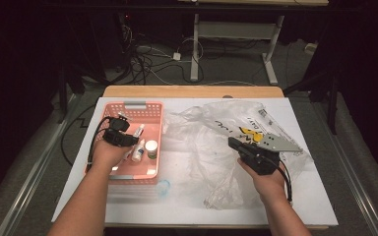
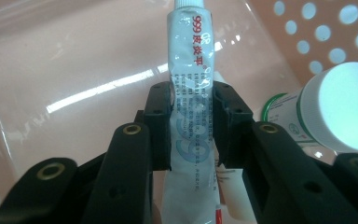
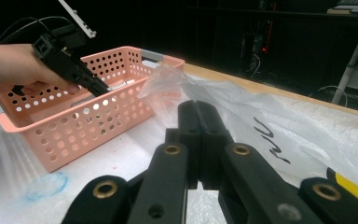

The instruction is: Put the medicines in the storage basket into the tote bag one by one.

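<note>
Left gripper (image 2: 192, 126), dipped into the pink basket (image 1: 153, 109) at the table's left, has its black jaws clamped on the middle of a white ointment tube (image 2: 191, 74) printed with red and blue lettering, the tube lying lengthwise between the pads with its cap pointing away, just above the basket's glossy floor. Judging from this hold, the step in hand is drawing the tube out of the basket, and it would go best with a straight upward lift and steady pressure, since a soft tube can buckle or slide if squeezed unevenly or dragged sideways. Just beside the tube stands a small jar with a white lid (image 2: 342, 107) and a green-trimmed label, close enough to be knocked by the near jaw on the way up; the perforated basket wall (image 2: 317, 37) rises behind it and narrows the room for any swing. From the high view, the person's left hand (image 1: 109, 150) holds the tool over the basket's middle, with another small bottle (image 1: 138, 150) beside it. Right gripper (image 3: 198, 140), jaws pressed together with nothing visibly between them, hovers over a crumpled clear plastic bag (image 1: 211, 142) spread across the white table (image 1: 320, 201), well apart from the basket. A faint blue ring (image 3: 46, 185) marks the tabletop just in front of the basket.
</note>
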`<state>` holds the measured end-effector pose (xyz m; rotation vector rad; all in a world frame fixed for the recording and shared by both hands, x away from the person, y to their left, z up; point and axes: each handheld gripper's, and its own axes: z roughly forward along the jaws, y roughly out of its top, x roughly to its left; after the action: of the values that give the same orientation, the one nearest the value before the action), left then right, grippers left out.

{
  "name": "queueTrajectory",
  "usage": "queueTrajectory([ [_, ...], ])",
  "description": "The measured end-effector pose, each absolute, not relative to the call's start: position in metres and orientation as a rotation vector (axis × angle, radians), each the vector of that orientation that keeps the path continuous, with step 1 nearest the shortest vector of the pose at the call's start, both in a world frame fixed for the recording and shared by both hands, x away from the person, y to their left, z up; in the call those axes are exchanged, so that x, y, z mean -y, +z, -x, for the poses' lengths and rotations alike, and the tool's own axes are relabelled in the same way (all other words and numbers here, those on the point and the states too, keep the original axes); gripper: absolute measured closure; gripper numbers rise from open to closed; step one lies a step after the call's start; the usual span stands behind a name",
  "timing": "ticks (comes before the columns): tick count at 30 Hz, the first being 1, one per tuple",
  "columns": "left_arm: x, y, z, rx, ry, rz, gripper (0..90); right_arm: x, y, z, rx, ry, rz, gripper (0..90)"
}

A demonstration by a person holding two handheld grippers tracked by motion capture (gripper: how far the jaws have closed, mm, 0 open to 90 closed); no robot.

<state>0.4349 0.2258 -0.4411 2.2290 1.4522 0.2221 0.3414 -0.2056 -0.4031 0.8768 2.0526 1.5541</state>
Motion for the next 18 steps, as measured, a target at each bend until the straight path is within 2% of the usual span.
queueTrajectory([
  [18, -0.222, -0.425, -0.417, -1.330, 0.352, -2.098, 68.6, 0.208, -0.402, -0.340, -2.042, 1.556, -0.879, 90.0],
])
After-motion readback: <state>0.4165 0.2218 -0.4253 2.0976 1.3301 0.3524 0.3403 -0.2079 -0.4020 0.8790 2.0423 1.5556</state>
